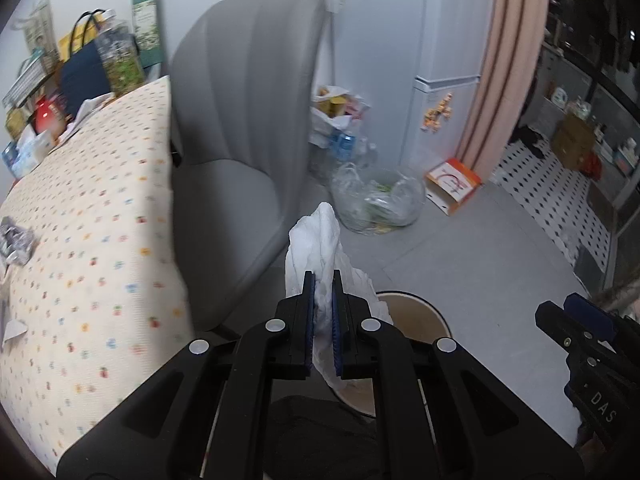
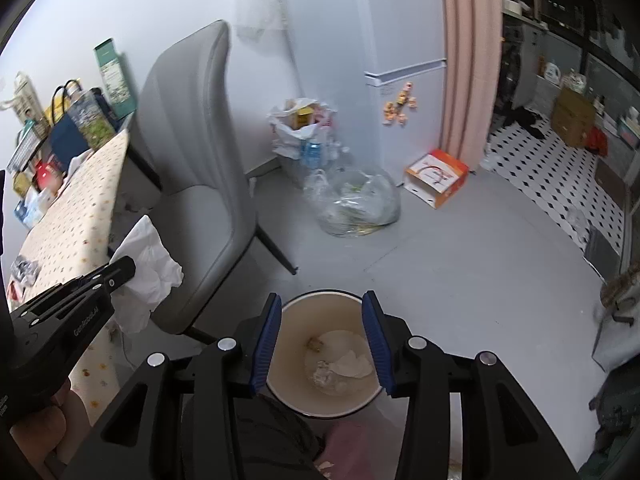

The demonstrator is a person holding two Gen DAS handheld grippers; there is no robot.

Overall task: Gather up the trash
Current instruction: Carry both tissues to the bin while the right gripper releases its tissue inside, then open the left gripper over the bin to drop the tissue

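- Left gripper (image 1: 323,280): jaws clenched on one crumpled white tissue (image 1: 320,240), held in the air between the grey chair (image 1: 248,120) and the round bin (image 2: 324,360).
- Right gripper (image 2: 322,312): jaws released, holding nothing, above the bin.
- Bin contents: a few paper scraps.
- Floor beyond: one clear plastic bag (image 2: 354,204), one orange box (image 2: 436,178).
- Table (image 1: 100,240): one foil wrapper (image 1: 16,240).

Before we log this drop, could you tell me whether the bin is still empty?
No, the bin already holds crumpled paper scraps at its bottom.
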